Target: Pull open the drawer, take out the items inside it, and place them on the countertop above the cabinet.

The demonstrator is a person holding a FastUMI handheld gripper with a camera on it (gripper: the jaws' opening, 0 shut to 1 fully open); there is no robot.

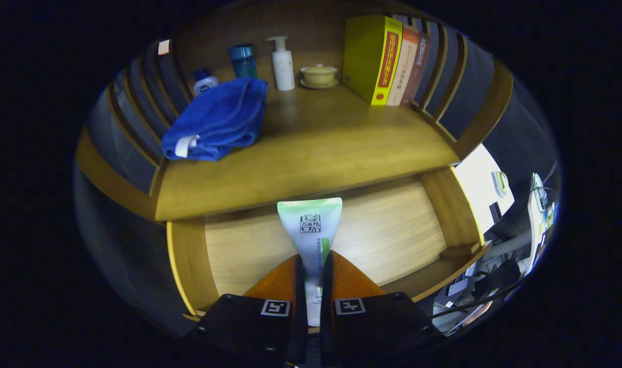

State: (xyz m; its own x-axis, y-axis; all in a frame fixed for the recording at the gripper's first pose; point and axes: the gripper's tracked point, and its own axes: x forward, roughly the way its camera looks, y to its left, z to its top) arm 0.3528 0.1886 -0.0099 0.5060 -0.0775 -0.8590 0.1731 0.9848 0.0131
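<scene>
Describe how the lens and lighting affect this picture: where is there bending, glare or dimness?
Gripper view: fisheye bends the countertop edge; soft glare on the open drawer floor; the hand-held gripper, shut on the tube, sits dim in the foreground; the blue towel is sharp.

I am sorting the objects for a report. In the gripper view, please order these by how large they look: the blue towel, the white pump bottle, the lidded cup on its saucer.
1. blue towel
2. white pump bottle
3. lidded cup

The gripper is shut on the tube, which looks big partly from nearness.
</scene>
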